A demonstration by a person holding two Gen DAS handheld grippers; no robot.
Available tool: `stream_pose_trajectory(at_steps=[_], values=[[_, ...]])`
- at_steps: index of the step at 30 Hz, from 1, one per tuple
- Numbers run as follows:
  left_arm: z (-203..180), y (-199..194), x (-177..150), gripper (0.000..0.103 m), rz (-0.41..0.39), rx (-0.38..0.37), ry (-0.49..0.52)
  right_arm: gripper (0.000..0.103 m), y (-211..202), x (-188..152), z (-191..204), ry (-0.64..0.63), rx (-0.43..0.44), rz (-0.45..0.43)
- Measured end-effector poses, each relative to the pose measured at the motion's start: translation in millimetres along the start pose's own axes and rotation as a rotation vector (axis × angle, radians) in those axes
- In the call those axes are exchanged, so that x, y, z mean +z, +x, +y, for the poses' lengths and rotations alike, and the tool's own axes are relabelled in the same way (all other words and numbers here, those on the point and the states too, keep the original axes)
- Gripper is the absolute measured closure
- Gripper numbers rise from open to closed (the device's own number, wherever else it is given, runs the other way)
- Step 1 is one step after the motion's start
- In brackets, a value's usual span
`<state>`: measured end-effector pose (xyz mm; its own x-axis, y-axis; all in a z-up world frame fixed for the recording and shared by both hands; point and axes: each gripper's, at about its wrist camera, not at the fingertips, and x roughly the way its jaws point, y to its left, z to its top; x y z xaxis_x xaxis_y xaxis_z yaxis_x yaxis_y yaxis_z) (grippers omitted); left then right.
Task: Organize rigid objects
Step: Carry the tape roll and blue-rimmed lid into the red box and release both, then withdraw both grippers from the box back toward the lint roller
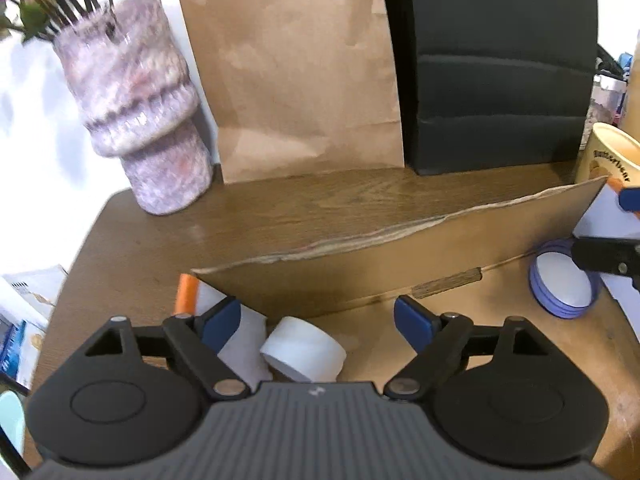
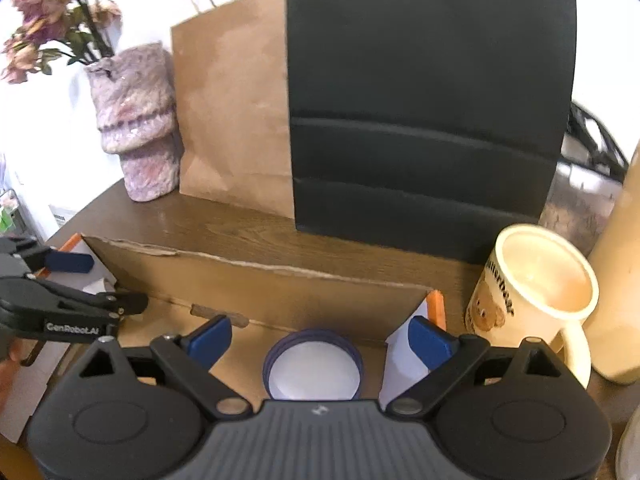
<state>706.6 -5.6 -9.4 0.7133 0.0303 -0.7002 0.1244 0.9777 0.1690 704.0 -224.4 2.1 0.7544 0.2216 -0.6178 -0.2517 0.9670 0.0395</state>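
We see one white roll of tape at lower centre of the left view, lying in the cardboard box; one blue-rimmed lid sits at lower centre of the right view; left gripper and right gripper both stand spread, pinching nothing; both items look light, stiff, perhaps slippery; we would grip each across its rim.

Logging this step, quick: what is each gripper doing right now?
Left gripper: open, holding nothing.
Right gripper: open, holding nothing.
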Motion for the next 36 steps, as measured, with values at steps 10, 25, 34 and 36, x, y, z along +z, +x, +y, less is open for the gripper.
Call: stream_pose_trajectory(at_steps=[10, 25, 34, 36], values=[[5, -91, -26, 0.003, 0.039, -0.087, -0.06, 0.007, -92, -5, 8, 0.021, 0.077, -0.045], [-18, -309, -167, 0.0, -0.294, -0.176, -0.108, 0.0, -277, -119, 41, 0.032, 0.081, -0.264], [-22, -337, -254, 0.0, -0.295, -0.168, -0.209, 0.0, -331, -215, 73, 0.044, 0.106, -0.298], [-23, -343, -269, 0.0, -0.304, -0.158, -0.226, 0.0, -334, -229, 81, 0.037, 0.108, -0.289]])
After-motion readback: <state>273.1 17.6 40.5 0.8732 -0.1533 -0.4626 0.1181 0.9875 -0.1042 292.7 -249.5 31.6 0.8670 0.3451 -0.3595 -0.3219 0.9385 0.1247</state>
